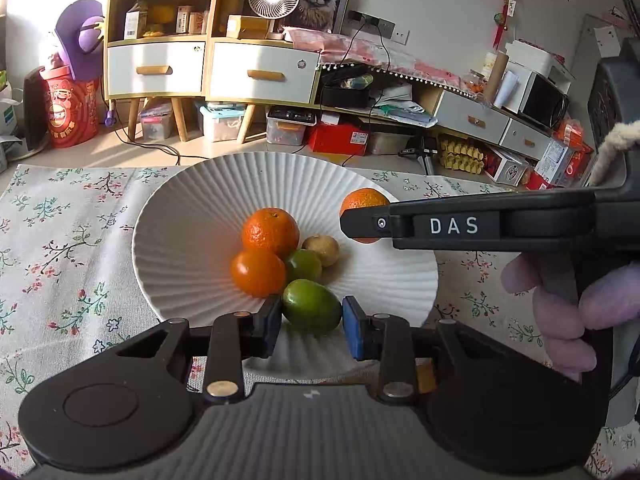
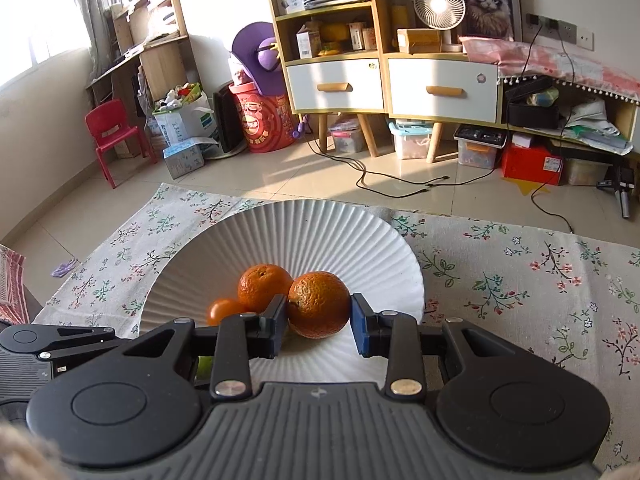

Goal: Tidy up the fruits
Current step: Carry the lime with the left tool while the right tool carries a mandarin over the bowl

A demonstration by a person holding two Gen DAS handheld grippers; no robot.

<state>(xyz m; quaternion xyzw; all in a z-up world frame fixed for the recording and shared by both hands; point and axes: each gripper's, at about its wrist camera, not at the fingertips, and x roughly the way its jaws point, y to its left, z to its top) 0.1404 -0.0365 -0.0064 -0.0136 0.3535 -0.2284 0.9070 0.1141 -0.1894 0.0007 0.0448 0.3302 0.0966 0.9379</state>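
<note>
A white ribbed plate point(image 1: 192, 216) sits on a flowered cloth and holds a mandarin point(image 1: 270, 232), a smooth orange fruit point(image 1: 258, 272), a green fruit point(image 1: 306, 264) and a small yellow-brown fruit point(image 1: 322, 250). My left gripper point(image 1: 311, 324) is shut on a green lime-like fruit point(image 1: 312, 310) over the plate's near side. My right gripper point(image 1: 360, 220) reaches in from the right, held by a hand in a glove. It is shut on a second mandarin point(image 2: 318, 304) above the plate point(image 2: 280, 232). In the right wrist view the first mandarin point(image 2: 264, 286) and the smooth orange fruit point(image 2: 224, 310) lie just behind it.
The flowered cloth point(image 1: 72, 248) covers the table around the plate. Beyond the table's far edge is tiled floor with cables, wooden cabinets with white drawers point(image 2: 440, 88), a red drum point(image 2: 260, 120) and a red child's chair point(image 2: 112, 132).
</note>
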